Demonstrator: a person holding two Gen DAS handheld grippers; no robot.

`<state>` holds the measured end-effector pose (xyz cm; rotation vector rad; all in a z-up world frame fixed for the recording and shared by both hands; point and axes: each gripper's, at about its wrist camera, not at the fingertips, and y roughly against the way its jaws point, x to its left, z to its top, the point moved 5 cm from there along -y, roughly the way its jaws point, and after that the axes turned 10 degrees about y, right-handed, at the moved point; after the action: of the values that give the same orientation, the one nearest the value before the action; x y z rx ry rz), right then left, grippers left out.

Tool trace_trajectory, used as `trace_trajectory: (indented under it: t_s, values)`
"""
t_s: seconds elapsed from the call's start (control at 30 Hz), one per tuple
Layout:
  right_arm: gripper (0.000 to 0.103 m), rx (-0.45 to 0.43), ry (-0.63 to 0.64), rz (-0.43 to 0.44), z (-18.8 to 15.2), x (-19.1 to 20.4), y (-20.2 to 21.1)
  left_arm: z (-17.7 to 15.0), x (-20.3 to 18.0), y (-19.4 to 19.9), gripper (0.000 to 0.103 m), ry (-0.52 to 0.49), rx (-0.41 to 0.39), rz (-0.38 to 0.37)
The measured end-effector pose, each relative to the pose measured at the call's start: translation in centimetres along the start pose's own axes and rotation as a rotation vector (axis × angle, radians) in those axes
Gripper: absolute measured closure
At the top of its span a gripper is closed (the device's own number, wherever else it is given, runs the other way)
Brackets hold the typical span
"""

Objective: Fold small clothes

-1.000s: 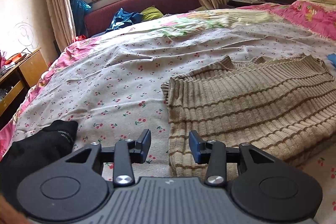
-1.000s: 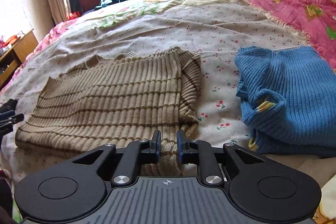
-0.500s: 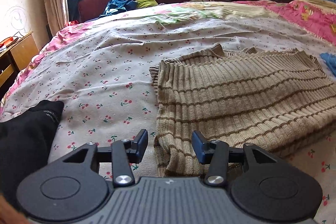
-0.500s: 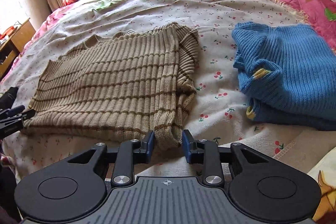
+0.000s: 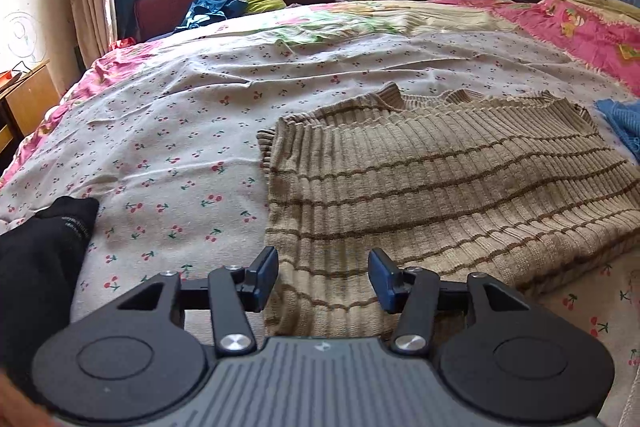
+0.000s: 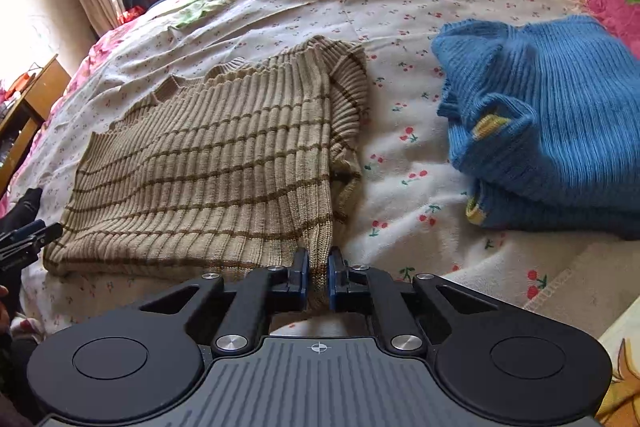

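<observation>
A striped tan sweater (image 6: pixel 216 163) lies flat on the cherry-print bedsheet (image 5: pixel 168 131). At its near left corner the left gripper (image 5: pixel 323 277) is opening, fingers spread to either side of the hem without pressing it. At the near right corner the right gripper (image 6: pixel 318 273) is closing, pinching the hem, and a folded blue sweater (image 6: pixel 552 115) sits further right.
</observation>
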<state>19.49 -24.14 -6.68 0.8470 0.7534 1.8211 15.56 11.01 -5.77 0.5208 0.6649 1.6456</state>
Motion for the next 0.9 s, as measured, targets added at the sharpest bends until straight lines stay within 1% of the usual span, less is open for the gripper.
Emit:
trace_trajectory:
  t_s: [0.03, 0.07, 0.2, 0.23, 0.27, 0.3, 0.37, 0.4, 0.47, 0.57, 0.6, 0.63, 0.73, 0.8, 0.9]
  values:
    - [0.094, -0.003, -0.003, 0.003, 0.1, 0.0, 0.0, -0.1, -0.5, 0.0, 0.041, -0.014, -0.001, -0.004]
    - [0.088, -0.002, -0.003, 0.011, 0.1, 0.2, 0.1, -0.1, -1.0, 0.0, 0.041, -0.027, -0.005, -0.007]
    - [0.083, -0.045, -0.039, 0.028, 0.7, -0.2, 1.4, 0.0, -2.8, 0.1, 0.040, -0.053, -0.010, -0.045]
    - [0.078, -0.063, -0.057, 0.033, 1.0, -0.5, 1.6, 0.1, -3.4, 0.0, 0.040, -0.059, -0.010, -0.053]
    - [0.072, -0.083, -0.075, 0.039, 1.3, -0.9, 1.8, 0.1, -4.0, -0.1, 0.040, -0.070, -0.010, -0.062]
    - [0.068, -0.103, -0.089, 0.046, 1.8, -1.3, 1.9, 0.1, -4.4, -0.2, 0.040, -0.080, -0.011, -0.067]
    - [0.049, -0.123, -0.109, 0.048, 2.6, -1.9, 1.5, 0.2, -5.2, -0.4, 0.040, -0.098, -0.016, -0.068]
    - [0.046, -0.129, -0.123, 0.050, 3.1, -2.3, 1.0, 0.2, -5.4, -0.5, 0.040, -0.097, -0.018, -0.072]
    - [0.044, -0.134, -0.147, 0.059, 3.8, -3.0, -0.2, 0.4, -5.7, -0.2, 0.040, -0.091, -0.035, -0.087]
    - [0.044, -0.137, -0.190, 0.051, 4.5, -4.1, -2.1, 0.6, -6.5, 0.3, 0.039, -0.121, -0.070, -0.090]
    - [0.044, -0.138, -0.197, 0.049, 4.7, -4.3, -2.6, 0.6, -6.7, 0.2, 0.037, -0.128, -0.068, -0.094]
    - [0.044, -0.143, -0.200, 0.050, 4.8, -4.4, -2.9, 0.5, -7.0, -0.2, 0.034, -0.136, -0.050, -0.105]
    - [0.041, -0.135, -0.181, 0.051, 5.0, -4.2, -3.8, -0.8, -7.8, -2.2, 0.034, -0.181, 0.019, -0.101]
    - [0.040, -0.137, -0.169, 0.063, 4.9, -3.9, -3.8, -1.3, -7.8, -2.6, 0.034, -0.164, 0.025, -0.099]
    - [0.039, -0.141, -0.176, 0.097, 4.9, -4.0, -3.5, -0.7, -7.2, -1.5, 0.034, -0.112, -0.014, -0.116]
